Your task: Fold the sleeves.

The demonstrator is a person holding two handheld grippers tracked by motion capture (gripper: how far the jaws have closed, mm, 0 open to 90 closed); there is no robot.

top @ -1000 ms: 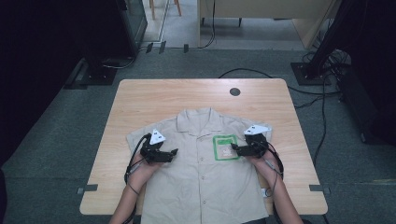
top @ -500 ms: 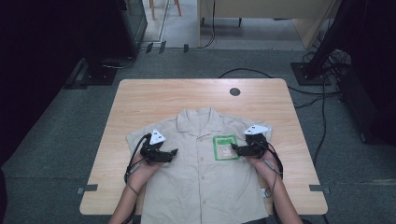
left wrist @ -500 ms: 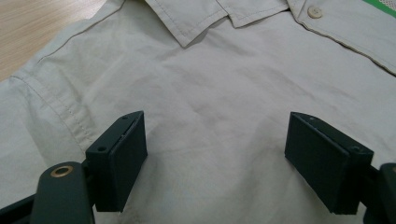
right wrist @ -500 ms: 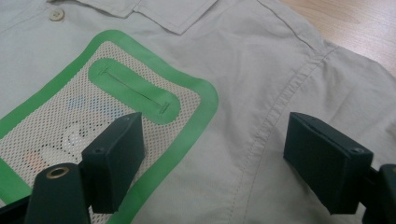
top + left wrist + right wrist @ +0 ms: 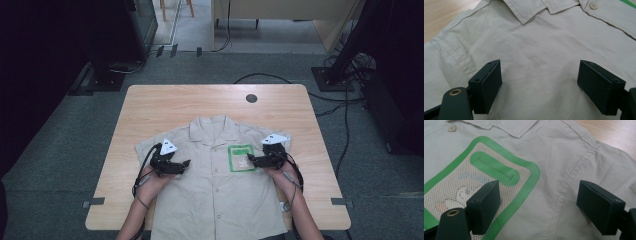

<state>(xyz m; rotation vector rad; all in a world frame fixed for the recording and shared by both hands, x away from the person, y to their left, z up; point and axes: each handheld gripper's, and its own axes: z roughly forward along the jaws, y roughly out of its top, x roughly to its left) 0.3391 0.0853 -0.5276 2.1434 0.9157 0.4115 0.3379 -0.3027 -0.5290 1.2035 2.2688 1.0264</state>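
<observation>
While both tongs hover over the shirt:
Left tongs (image 5: 539,87): jaws spread wide, holding nothing, plain cloth beneath.
Right tongs (image 5: 537,207): jaws wide apart, empty, straddling the pocket's (image 5: 471,185) green edge.
Shirt (image 5: 215,185): flat under both tongs, on the table (image 5: 165,107).

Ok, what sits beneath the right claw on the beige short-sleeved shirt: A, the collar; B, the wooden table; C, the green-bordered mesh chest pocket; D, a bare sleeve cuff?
C: the right claw, jaws wide open, hangs over the green-bordered mesh chest pocket of the beige short-sleeved shirt, one jaw above the mesh and the other above plain fabric beside the shoulder seam.
</observation>
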